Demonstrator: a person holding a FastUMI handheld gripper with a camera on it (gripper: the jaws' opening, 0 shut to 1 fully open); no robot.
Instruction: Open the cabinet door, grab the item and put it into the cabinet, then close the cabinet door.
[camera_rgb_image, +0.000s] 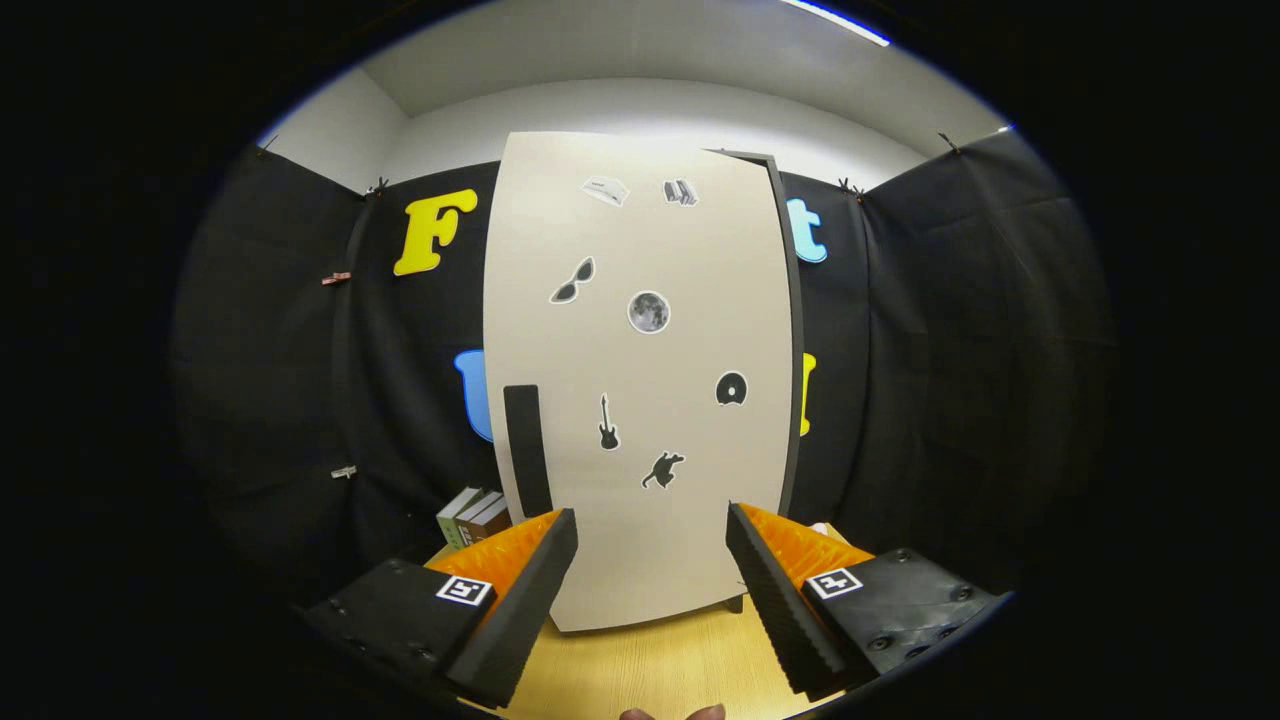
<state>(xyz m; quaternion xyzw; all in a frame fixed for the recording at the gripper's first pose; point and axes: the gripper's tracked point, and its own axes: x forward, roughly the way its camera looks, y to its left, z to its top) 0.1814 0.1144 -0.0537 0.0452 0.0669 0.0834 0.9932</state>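
A tall beige cabinet door (640, 380) with several small stickers stands just ahead of my fingers, on a wooden tabletop (650, 665). A dark vertical handle (526, 450) sits near the door's lower left edge. The door looks shut against the dark cabinet body (795, 330), whose edge shows along the right side. My gripper (650, 545) is open, with nothing between its fingers, and faces the lower part of the door. A few books (472, 517) stand upright to the left of the cabinet, beyond my left finger.
Black cloth walls close the booth behind and on both sides of the cabinet. The tabletop stretches between my fingers up to the cabinet's foot. Fingertips of a person's hand (672, 713) show at the nearest edge.
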